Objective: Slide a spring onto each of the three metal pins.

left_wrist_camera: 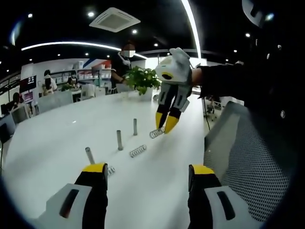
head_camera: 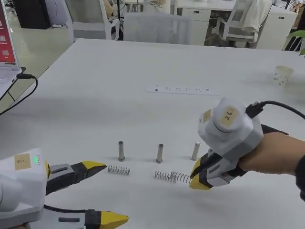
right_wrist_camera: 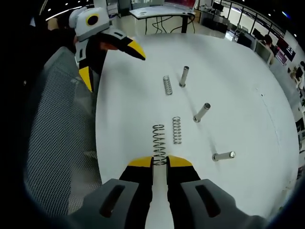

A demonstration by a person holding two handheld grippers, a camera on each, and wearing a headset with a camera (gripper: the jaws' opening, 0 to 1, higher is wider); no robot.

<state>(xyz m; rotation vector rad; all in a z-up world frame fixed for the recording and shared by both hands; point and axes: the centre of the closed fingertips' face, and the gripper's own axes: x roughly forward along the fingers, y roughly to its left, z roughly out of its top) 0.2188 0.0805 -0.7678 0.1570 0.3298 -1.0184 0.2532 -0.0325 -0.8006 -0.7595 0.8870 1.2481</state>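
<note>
Over the bench (head_camera: 143, 71), our right gripper (head_camera: 194, 177) nips a likely light, floppy spring (right_wrist_camera: 159, 140) by its end; left gripper (head_camera: 116, 192) gapes wide.

A round tan sticker (head_camera: 228, 117) on top of the right gripper (head_camera: 194, 177) carries a handwritten number that reads as 26, turned sideways. A square tan sticker (head_camera: 22, 161) on the left gripper (head_camera: 114, 192) bears 1 dark mark, perhaps a 1. The print on the red laptop screen (head_camera: 4, 40) at the left edge is too small to read.
</note>
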